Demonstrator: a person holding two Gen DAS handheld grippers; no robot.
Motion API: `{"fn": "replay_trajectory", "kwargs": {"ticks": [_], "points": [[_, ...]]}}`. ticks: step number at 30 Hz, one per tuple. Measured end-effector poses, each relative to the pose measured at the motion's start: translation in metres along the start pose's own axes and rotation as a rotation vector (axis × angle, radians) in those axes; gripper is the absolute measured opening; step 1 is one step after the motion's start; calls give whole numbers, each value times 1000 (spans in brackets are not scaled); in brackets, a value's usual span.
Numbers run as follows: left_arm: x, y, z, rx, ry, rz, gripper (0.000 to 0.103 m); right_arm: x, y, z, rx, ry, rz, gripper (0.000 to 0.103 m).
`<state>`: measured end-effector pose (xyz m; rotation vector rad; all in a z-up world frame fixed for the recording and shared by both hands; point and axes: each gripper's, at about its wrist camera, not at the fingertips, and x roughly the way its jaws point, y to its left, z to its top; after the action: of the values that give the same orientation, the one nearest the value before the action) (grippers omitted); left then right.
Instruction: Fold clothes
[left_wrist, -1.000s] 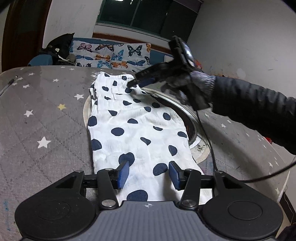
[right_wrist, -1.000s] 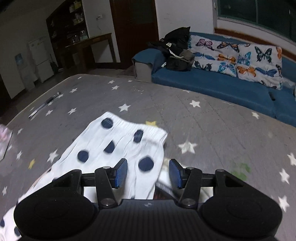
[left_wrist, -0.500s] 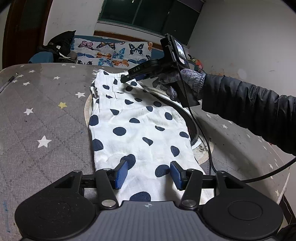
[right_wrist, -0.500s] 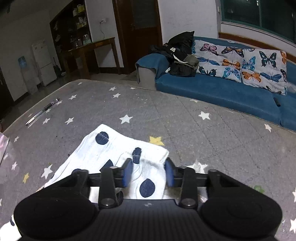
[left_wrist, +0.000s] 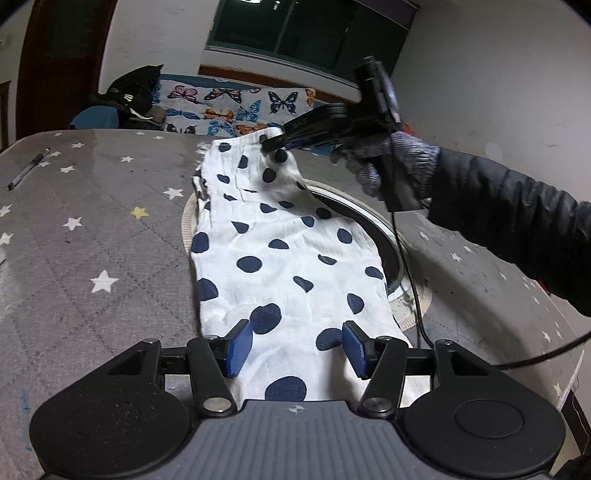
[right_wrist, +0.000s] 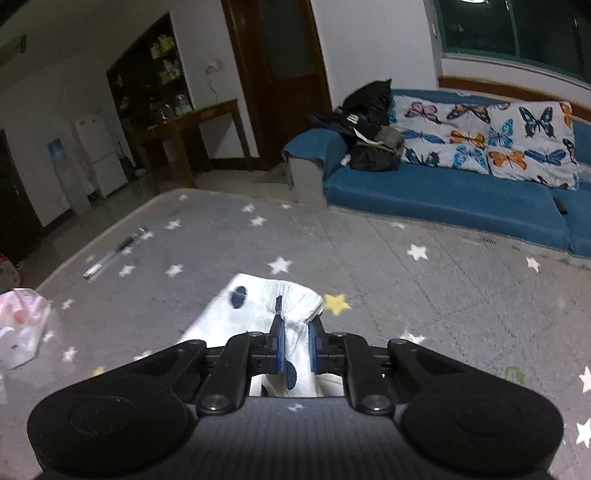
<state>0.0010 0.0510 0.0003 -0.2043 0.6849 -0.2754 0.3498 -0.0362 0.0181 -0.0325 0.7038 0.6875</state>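
1. Grey quilted cover with stars (right_wrist: 424, 295) spreads ahead of the right claw (right_wrist: 295, 349) and under both claws.
2. Pen (right_wrist: 116, 251) lies on that cover, far ahead-left of the right claw.
3. Pink-white plastic bag (right_wrist: 22, 328) sits at the left edge, left of the right claw.
4. Blue sofa (right_wrist: 443, 195) stands beyond the cover, ahead-right of the right claw.
5. Butterfly cushions (right_wrist: 480, 140) lean on the sofa back.
6. Dark clothes pile (right_wrist: 365, 129) rests on the sofa's left end.
7. Wooden table (right_wrist: 192, 125), white fridge (right_wrist: 98, 151) far ahead-left.
8. Round rimmed disc (left_wrist: 391, 254) lies ahead-right of the left claw (left_wrist: 297, 347), partly covered.
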Motion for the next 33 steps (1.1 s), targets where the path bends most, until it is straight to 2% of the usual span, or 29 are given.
{"fn": "replay_trajectory", "kwargs": {"ticks": [7,14,22,33], "points": [[-19,-2,-7,7,-22,28,61,-42,29,3,-24,-25,63,10],[-37,-3,-23,3,-23,59,65,-85,64,-10,-53,-17,140,8],[-50,1,-38,-18,-19,96,67,-134,104,-44,-90,23,244,7],[-61,0,-47,-24,-27,109,67,-200,162,-100,-226,54,403,7]]}}
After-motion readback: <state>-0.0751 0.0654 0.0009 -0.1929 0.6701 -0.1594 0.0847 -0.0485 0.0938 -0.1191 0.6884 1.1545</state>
